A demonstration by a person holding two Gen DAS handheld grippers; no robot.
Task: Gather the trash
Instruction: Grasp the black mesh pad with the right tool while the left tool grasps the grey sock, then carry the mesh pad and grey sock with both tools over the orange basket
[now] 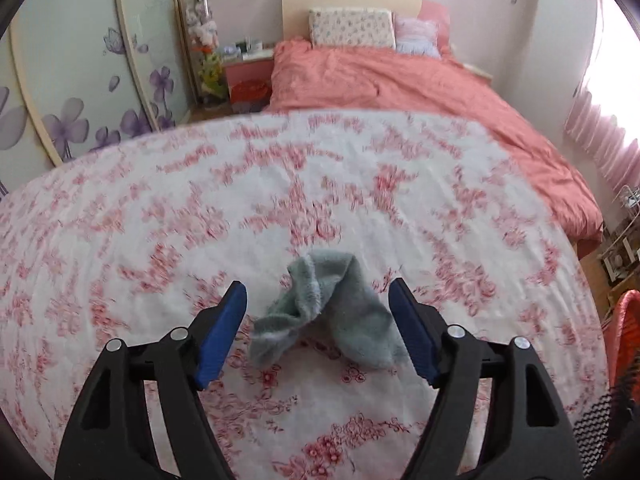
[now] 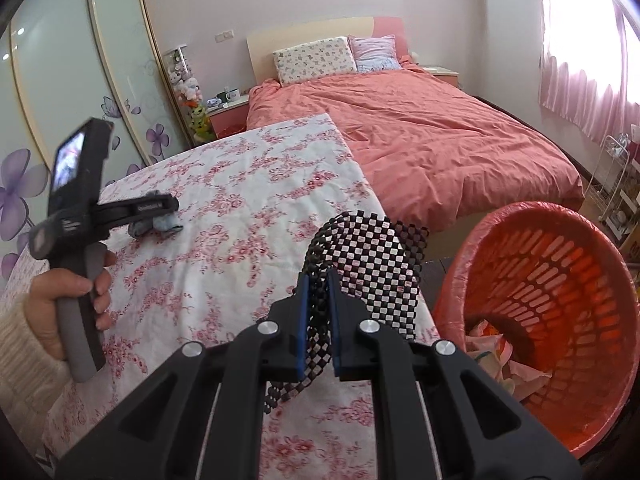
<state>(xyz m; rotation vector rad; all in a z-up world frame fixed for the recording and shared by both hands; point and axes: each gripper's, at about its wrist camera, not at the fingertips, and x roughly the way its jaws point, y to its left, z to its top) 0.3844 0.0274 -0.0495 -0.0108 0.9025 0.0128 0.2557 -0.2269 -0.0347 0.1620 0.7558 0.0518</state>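
Observation:
A crumpled grey-green fuzzy cloth [image 1: 344, 320] lies on the table's floral cover [image 1: 160, 208]. My left gripper [image 1: 317, 285] stands open with the cloth between its blue pads, which do not press on it. In the right wrist view, the left gripper [image 2: 160, 203] hangs over the same cloth [image 2: 170, 222], held by a hand [image 2: 60, 292]. My right gripper [image 2: 319, 278] is shut on a black mesh mat [image 2: 376, 248] that droops over the table's right edge. An orange slatted basket [image 2: 560, 280] with a plastic liner stands just to the right, with crumpled wrappers at its bottom.
Beyond the table is a bed with a salmon cover [image 2: 440, 140] and pillows. A wardrobe with purple flowers [image 2: 60, 100] runs along the left. A nightstand [image 2: 228, 114] and a white wire rack [image 2: 616, 192] stand further off.

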